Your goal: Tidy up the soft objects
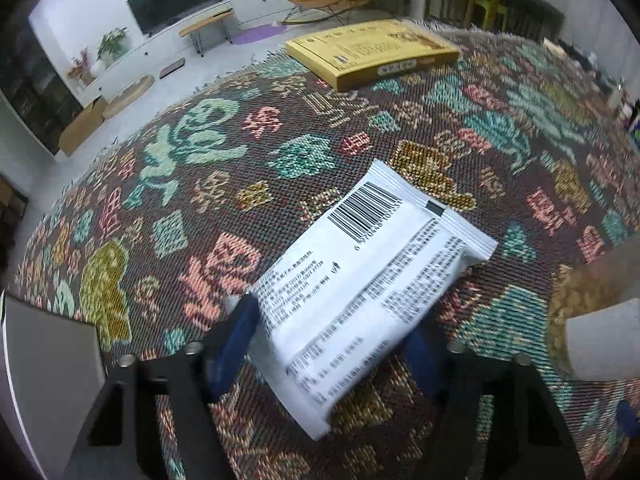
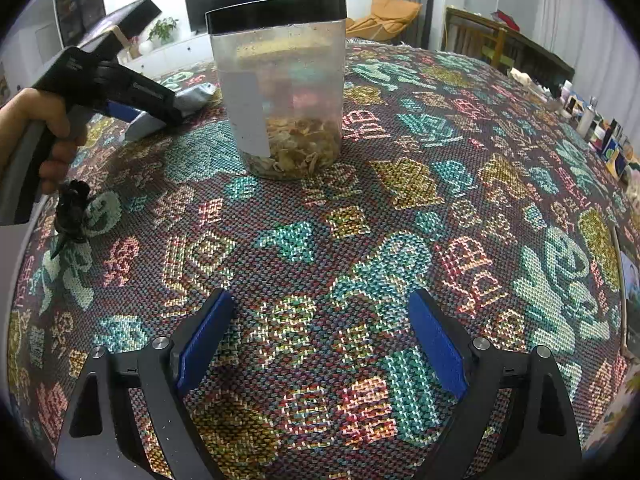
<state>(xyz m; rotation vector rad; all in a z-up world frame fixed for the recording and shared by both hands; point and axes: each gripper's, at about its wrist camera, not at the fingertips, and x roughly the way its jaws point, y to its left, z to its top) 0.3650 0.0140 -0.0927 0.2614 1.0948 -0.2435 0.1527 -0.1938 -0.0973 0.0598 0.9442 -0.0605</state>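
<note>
A white soft packet [image 1: 372, 264] with a barcode and small print lies slanted on the patterned tablecloth [image 1: 200, 200]. My left gripper [image 1: 332, 320] straddles its near half, and both blue pads [image 1: 236, 344] press against its long edges. From the right wrist view the same packet [image 2: 196, 94] sticks out past the left gripper [image 2: 168, 114], which a hand [image 2: 52, 128] holds at the far left. My right gripper [image 2: 320, 300] hovers over bare cloth near the table's front, open, with nothing between its fingers.
A clear plastic jar [image 2: 280, 92] with a black lid and dried pieces inside stands mid-table, right of the packet. A flat yellow box [image 1: 372, 50] lies at the far edge. A small black clip-like object [image 2: 72, 208] sits at left. Small bottles and cards [image 2: 600, 132] line the right edge.
</note>
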